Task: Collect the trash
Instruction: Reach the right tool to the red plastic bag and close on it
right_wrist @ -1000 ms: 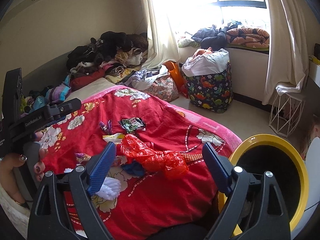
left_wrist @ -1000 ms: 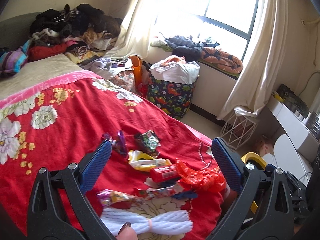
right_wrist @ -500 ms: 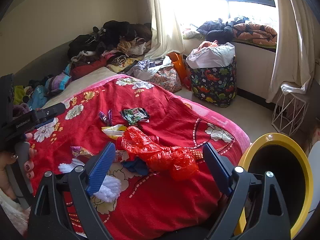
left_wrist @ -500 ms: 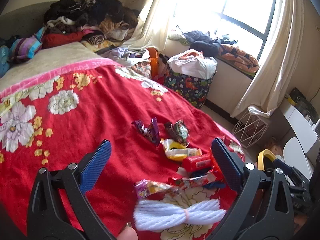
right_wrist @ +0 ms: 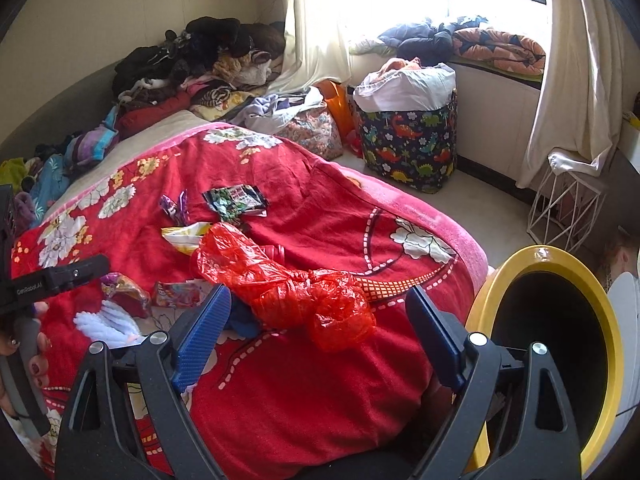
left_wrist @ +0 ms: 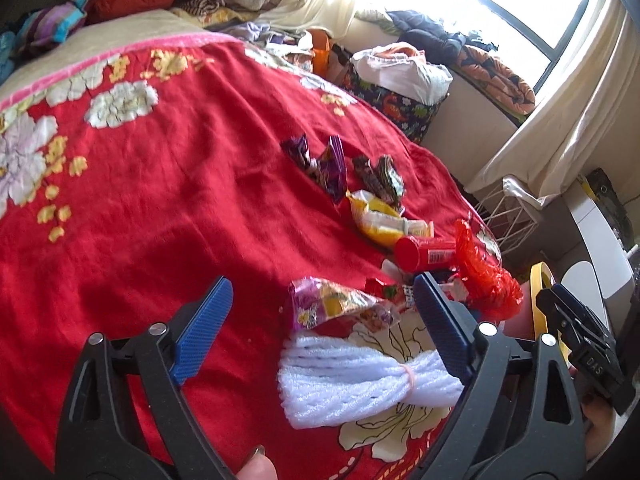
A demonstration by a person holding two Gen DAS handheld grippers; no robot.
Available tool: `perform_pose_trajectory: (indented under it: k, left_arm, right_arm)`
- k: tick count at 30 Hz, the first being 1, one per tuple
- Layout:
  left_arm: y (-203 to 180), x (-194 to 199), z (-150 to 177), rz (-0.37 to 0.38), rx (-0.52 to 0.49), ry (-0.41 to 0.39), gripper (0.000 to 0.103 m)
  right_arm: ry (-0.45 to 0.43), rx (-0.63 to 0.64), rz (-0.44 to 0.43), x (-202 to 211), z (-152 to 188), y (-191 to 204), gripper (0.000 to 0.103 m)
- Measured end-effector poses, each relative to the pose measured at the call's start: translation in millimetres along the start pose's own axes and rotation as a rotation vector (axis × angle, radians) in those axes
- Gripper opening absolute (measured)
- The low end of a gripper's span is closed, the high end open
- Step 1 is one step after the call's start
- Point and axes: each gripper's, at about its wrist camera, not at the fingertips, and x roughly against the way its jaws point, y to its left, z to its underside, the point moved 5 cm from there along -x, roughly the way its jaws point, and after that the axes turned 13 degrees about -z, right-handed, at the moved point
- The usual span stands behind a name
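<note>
Trash lies on a red flowered bedspread [left_wrist: 160, 200]. My left gripper [left_wrist: 324, 332] is open and empty, low over a white foam net [left_wrist: 360, 380] and a pink snack wrapper [left_wrist: 332, 306]. Beyond lie a red tube [left_wrist: 424, 254], a yellow wrapper [left_wrist: 380, 220], purple wrappers [left_wrist: 328, 164] and a dark wrapper [left_wrist: 380, 176]. My right gripper [right_wrist: 320, 340] is open and empty, just short of a crumpled red plastic bag [right_wrist: 288, 284]. The yellow-rimmed bin [right_wrist: 552, 340] stands right of the bed.
A dinosaur-print laundry basket [right_wrist: 408, 136] and a white wire stand [right_wrist: 568, 204] are on the floor by the window. Clothes [right_wrist: 200, 64] are piled at the head of the bed. The left gripper's handle [right_wrist: 48, 280] shows at the right view's left edge.
My left gripper has swung left and dropped closer to the bed, so the foam net and pink wrapper now sit larger between its fingers. The right gripper has crept slightly toward the red bag.
</note>
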Motion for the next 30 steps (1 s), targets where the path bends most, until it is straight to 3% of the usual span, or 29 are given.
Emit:
perform_pose_trajectory:
  k: [16, 19, 24, 30]
  left_arm:
    - [-0.2, -19.3, 10.1, 0.021, 0.053, 0.071, 0.065]
    - [0.6, -20.9, 9.7, 0.027, 0.057, 0.077, 0.06]
    - [2.6, -23.2, 8.4, 0.027, 0.062, 0.078, 0.05]
    - [2.9, -23.5, 8.3, 0.027, 0.057, 0.075, 0.032]
  right_arm:
    - [0.102, -0.019, 0.003, -41.0, 11.9, -14.9, 0.086]
    - [0.116, -0.033, -0.017, -47.8, 13.0, -17.0, 0.076]
    - [0.132, -0.045, -0.057, -55.8, 13.4, -14.5, 0.047]
    - [0.112, -0.048, -0.079, -52.5, 15.2, -11.1, 0.034]
